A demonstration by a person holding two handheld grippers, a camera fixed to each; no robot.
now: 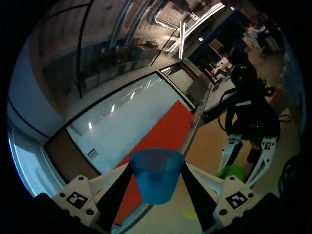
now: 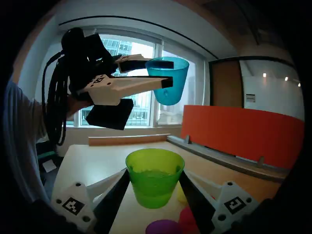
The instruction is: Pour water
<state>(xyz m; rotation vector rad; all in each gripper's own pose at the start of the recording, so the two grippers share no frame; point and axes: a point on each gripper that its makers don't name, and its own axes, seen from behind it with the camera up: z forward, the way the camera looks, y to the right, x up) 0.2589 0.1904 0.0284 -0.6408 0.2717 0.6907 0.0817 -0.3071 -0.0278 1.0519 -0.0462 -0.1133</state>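
1. The left gripper has its fingers clamped on both sides of the blue cup, gripping just below the rim. In the right gripper view that cup hangs high in the air, mouth up and pretty much upright.
2. The right gripper has its fingers squeezed on the green cup, down low by the table. I can't tell if it's actually resting on it. Looks like there's water in it, roughly halfway up.
3. No idea if the blue cup has water in it, the plastic is too tinted to tell.
4. My read is that we're at the pour step, but nothing is tipping right now. The blue cup sits above the green one and off to one side, not over its mouth.
5. The next move needs the blue rim brought down over the green opening, then a slow tilt, keeping the green cup level.
6. Further out there's an orange divider along the table's far edge and a window behind. Some small coloured pieces lie right by the green cup, so watch those.
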